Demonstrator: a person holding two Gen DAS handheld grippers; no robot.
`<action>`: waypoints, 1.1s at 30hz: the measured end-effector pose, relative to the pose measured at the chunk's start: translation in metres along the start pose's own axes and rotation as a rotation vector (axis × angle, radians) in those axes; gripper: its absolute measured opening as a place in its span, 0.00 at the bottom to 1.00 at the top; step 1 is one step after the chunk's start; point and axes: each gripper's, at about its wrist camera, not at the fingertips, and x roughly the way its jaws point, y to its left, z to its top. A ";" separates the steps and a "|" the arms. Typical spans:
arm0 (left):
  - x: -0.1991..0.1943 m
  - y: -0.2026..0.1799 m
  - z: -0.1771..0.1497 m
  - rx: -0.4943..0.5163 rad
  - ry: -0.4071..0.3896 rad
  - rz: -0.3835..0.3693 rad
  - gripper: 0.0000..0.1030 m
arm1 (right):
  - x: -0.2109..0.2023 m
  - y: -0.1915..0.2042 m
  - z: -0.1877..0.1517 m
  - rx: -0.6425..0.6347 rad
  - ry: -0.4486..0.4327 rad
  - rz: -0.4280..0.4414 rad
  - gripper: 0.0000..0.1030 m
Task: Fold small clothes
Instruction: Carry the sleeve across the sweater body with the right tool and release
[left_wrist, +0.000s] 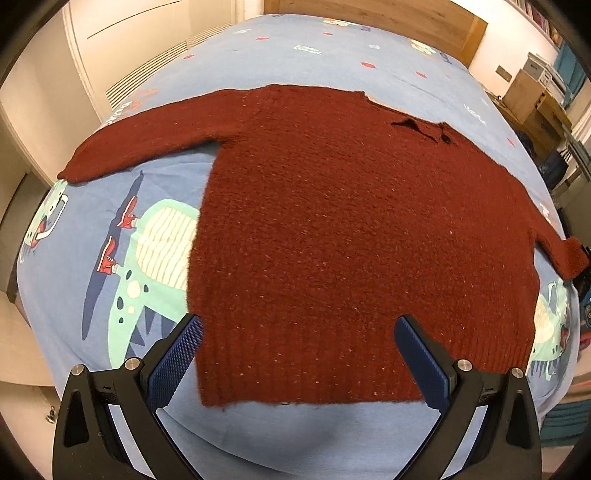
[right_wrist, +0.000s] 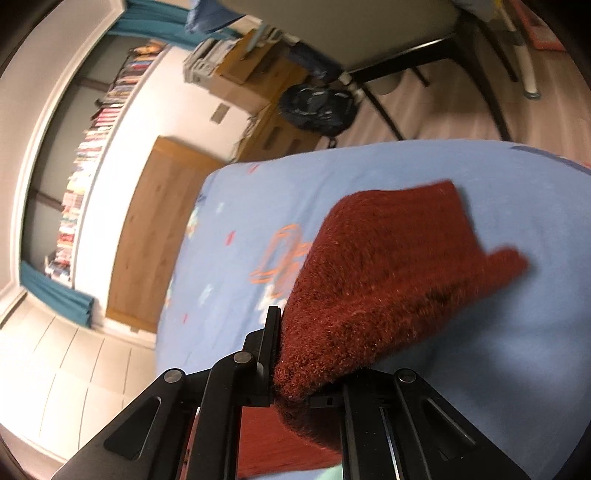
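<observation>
A dark red knitted sweater (left_wrist: 332, 229) lies flat on the blue dinosaur-print bed sheet (left_wrist: 295, 435), collar far, hem near. Its left sleeve (left_wrist: 140, 144) stretches out to the left. My left gripper (left_wrist: 298, 323) hovers open over the hem, its blue pads (left_wrist: 177, 362) spread wide with nothing between them. In the right wrist view my right gripper (right_wrist: 288, 339) is shut on the cuff end of the other sleeve (right_wrist: 388, 266), which is lifted off the sheet (right_wrist: 517, 332) and drapes over the jaws. The right-hand finger is hidden under the knit.
A wooden headboard (left_wrist: 388, 18) closes the bed's far end. Cardboard boxes and a wooden unit (left_wrist: 535, 96) stand beside the bed at the right. A black backpack (right_wrist: 317, 107), chair legs (right_wrist: 406, 59) and a bookshelf (right_wrist: 92, 155) are beyond the bed.
</observation>
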 end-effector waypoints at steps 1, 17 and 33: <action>-0.001 0.004 0.001 -0.005 0.004 -0.006 0.99 | 0.003 0.012 -0.006 -0.016 0.015 0.012 0.09; -0.028 0.109 0.021 -0.141 -0.040 -0.049 0.99 | 0.105 0.193 -0.164 -0.167 0.346 0.202 0.09; -0.036 0.189 0.012 -0.270 -0.076 -0.017 0.99 | 0.164 0.308 -0.342 -0.529 0.560 0.177 0.11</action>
